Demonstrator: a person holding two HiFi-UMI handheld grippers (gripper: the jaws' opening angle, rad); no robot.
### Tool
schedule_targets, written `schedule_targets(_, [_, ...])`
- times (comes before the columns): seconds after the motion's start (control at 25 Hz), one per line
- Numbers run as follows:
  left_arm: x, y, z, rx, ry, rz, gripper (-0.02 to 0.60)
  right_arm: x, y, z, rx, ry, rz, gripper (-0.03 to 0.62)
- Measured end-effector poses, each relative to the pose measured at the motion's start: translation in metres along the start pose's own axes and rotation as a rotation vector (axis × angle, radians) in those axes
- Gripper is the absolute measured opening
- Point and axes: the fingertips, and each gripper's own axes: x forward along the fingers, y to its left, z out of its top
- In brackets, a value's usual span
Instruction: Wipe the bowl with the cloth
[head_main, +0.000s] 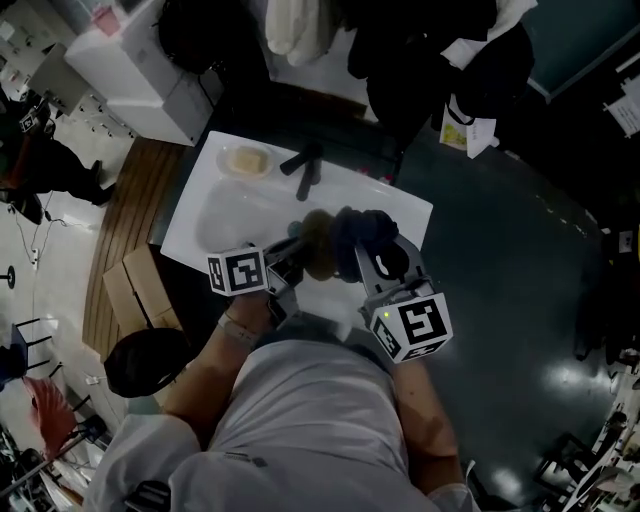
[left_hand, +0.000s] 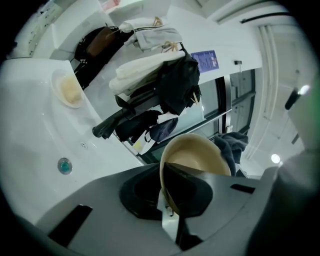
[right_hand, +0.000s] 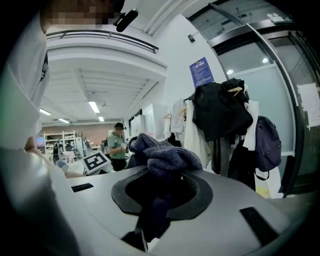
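Observation:
A tan bowl (left_hand: 197, 152) is held tilted on its side above the white sink counter (head_main: 210, 215), and my left gripper (left_hand: 170, 200) is shut on its rim. In the head view the bowl (head_main: 318, 245) hangs between the two grippers. My right gripper (right_hand: 150, 210) is shut on a dark blue knitted cloth (right_hand: 162, 155), which bunches up over its jaws. The cloth (head_main: 362, 232) sits against the bowl's right side, and its edge (left_hand: 232, 150) shows behind the bowl in the left gripper view.
A soap dish (head_main: 247, 161) with a pale bar rests at the counter's back left. A black tap (head_main: 305, 165) stands behind the basin (head_main: 235, 215). Coats and bags (left_hand: 160, 80) hang beyond the counter. A person (right_hand: 117, 145) stands far off.

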Motion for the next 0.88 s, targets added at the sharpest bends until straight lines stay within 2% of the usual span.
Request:
schedule_targets(0.28, [-0.006, 0.007, 0.006, -0.087, -0.053, 0.020, 0.020, 0.006, 0.007, -0.003, 0.024, -0.008, 0.052, 0.072])
schedule_targets(0.72, [0.002, 0.021, 0.008, -0.342, -0.144, 0.001, 0.018, 0.010, 0.015, -0.013, 0.034, 0.003, 0.106, 0.072])
schedule_targets(0.88, [0.005, 0.022, 0.017, -0.384, -0.170, -0.013, 0.018, 0.011, 0.022, -0.024, 0.032, 0.028, 0.143, 0.072])
